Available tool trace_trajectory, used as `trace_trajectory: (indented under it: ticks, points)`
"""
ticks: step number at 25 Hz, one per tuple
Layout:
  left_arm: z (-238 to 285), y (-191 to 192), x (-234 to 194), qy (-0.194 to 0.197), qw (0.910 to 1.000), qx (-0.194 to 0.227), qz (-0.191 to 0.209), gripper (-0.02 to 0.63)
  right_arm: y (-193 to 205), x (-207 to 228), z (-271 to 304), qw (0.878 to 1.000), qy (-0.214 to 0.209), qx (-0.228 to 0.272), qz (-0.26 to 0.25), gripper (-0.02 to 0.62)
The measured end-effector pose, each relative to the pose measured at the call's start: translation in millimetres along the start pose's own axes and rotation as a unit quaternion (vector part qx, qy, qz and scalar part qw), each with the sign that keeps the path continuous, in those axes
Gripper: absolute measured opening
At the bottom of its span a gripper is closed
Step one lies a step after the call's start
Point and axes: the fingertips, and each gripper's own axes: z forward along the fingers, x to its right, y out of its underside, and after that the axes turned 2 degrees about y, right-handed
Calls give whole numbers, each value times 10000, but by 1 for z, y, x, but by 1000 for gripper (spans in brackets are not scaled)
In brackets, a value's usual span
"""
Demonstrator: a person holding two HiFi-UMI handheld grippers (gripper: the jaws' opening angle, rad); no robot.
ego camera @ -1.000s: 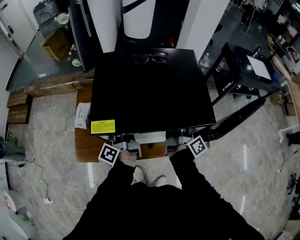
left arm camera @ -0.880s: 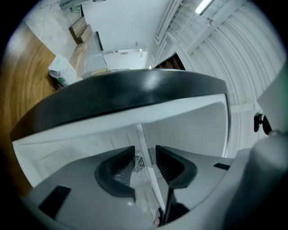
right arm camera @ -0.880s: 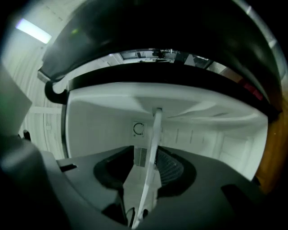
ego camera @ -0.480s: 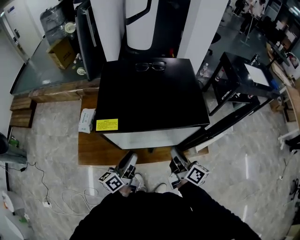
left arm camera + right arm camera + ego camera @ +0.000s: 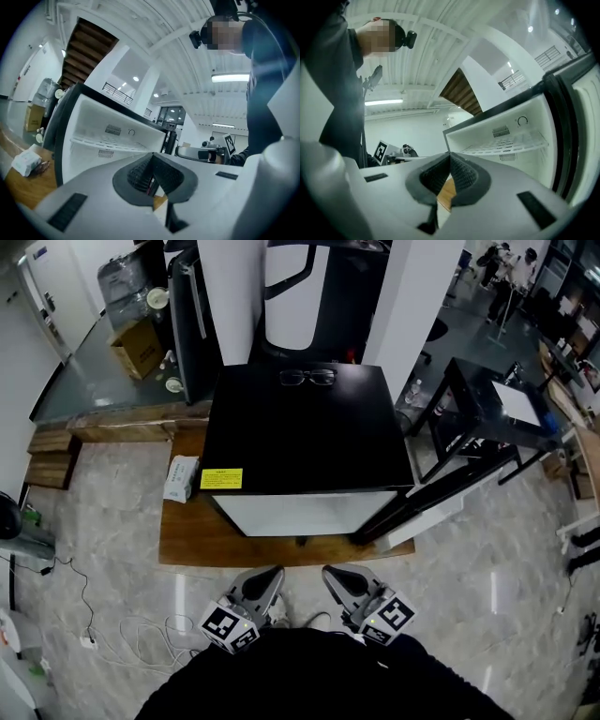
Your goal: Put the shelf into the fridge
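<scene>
Platform (image 5: 187, 542) bears the fridge (image 5: 309, 432), whose top hides its interior from the head view. Shelf (image 5: 506, 143) sits inside, shown only in gripper views. Jaws of left gripper (image 5: 269, 577) and right gripper (image 5: 332, 577) have just closed, empty.

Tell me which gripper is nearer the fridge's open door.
The right gripper, at the head view's right: the door stands open on its side, whereas the left gripper sits below the yellow sticker.

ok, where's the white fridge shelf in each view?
Head view: not in it; the fridge shows its black top, which covers it.
Left gripper view: shelf left of centre, inside the open fridge.
Right gripper view: shelf right of centre.
Shared landmark: the dial above it, both gripper views.
</scene>
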Motion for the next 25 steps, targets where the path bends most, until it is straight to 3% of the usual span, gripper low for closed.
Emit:
trace_trajectory:
  ticks: [4,12,19,25]
  points:
    - [-2,-4,11,16,9999,-93,112,6,-3,-8,0,9996,-11,34,-269,0]
    - [-3,-10,10,-115,9997,60,188,6,-4,-12,1,9998,83,29,-195,0]
    - [4,-15,20,258,9994,109,195,6,-2,-17,7,9982,34,-203,-565,0]
    - [6,-16,18,353,9992,86,142,6,1,-21,13,9978,89,-203,-629,0]
